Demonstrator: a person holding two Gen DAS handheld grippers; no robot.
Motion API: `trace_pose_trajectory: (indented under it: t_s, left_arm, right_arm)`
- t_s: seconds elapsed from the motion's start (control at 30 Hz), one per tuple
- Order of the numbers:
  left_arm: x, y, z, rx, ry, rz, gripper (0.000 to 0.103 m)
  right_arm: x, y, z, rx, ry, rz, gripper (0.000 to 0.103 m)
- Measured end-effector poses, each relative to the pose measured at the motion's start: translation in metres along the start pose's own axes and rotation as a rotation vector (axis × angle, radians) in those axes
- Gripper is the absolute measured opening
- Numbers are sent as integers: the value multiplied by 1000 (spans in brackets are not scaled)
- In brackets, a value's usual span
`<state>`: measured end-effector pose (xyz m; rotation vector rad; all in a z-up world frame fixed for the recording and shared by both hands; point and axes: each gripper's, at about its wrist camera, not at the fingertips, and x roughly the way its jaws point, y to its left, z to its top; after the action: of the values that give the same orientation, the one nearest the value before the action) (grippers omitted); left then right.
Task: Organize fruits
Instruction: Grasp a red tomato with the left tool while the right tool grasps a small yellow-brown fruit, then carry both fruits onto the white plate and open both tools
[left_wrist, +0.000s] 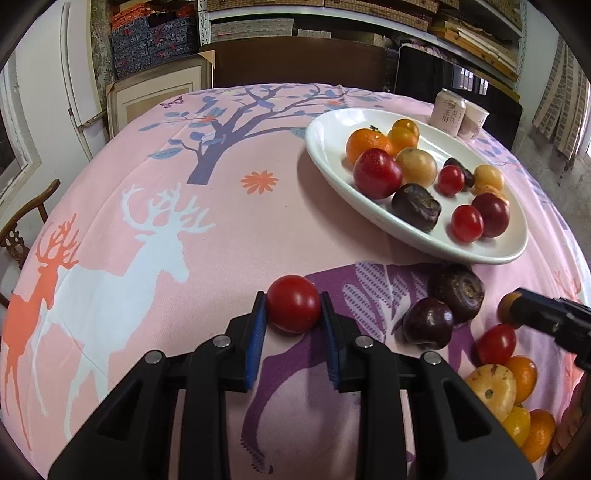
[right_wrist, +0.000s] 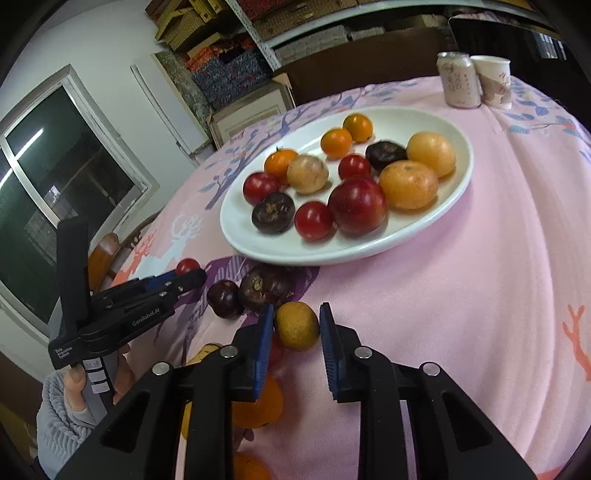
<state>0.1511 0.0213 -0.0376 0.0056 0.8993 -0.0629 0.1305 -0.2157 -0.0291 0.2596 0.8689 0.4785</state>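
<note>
My left gripper (left_wrist: 293, 309) is shut on a red tomato (left_wrist: 291, 301) on the pink tablecloth, below the white oval plate (left_wrist: 325, 147). My right gripper (right_wrist: 296, 322) is shut on a small yellow-orange fruit (right_wrist: 297, 330) just in front of the plate's near rim (right_wrist: 369, 253). The plate holds several tomatoes, oranges, yellow fruits and dark water chestnuts. Loose on the cloth between the grippers lie two dark fruits (right_wrist: 223, 298) (right_wrist: 264, 286). More orange, yellow and red fruits (left_wrist: 491, 389) are bunched near the table's front edge, partly hidden under my right gripper.
A pink drink can (right_wrist: 458, 79) and a paper cup (right_wrist: 495, 81) stand behind the plate. A wooden chair (left_wrist: 22, 229) is past the table's left edge. A person's hand in a grey sleeve (right_wrist: 77, 384) holds the left gripper. Shelves line the back wall.
</note>
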Motion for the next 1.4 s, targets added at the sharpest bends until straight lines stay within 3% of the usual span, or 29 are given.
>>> trace_pose_trajectory:
  t_s: [0.43, 0.6, 0.8, 1.03, 1.13, 1.3, 1.37, 1.4]
  left_arm:
    - [-7, -17, -3, 75, -35, 12, 27]
    - [-3, -26, -4, 119, -13, 8, 27]
    - [-27, -27, 14, 74, -93, -64, 27]
    - [-20, -87, 55, 177, -108, -150, 27]
    - [-9, -109, 66, 229, -115, -148, 27]
    - [18, -111, 81, 209, -81, -161, 27]
    - [28, -105, 83, 188, -58, -184, 38]
    - [31, -102, 84, 173, -57, -188, 56]
  right_arm:
    - [3, -2, -3, -64, 0, -142, 26]
    - [2, 0, -4, -75, -4, -149, 26]
    - [-24, -5, 5, -23, -96, -84, 26]
    - [-28, -12, 65, 14, -131, -45, 26]
    - [-13, -16, 96, 22, -131, -53, 26]
    - [26, -23, 132, 48, -116, -54, 26]
    - [40, -29, 139, 75, -110, -27, 41]
    - [43, -32, 139, 91, -123, -31, 64]
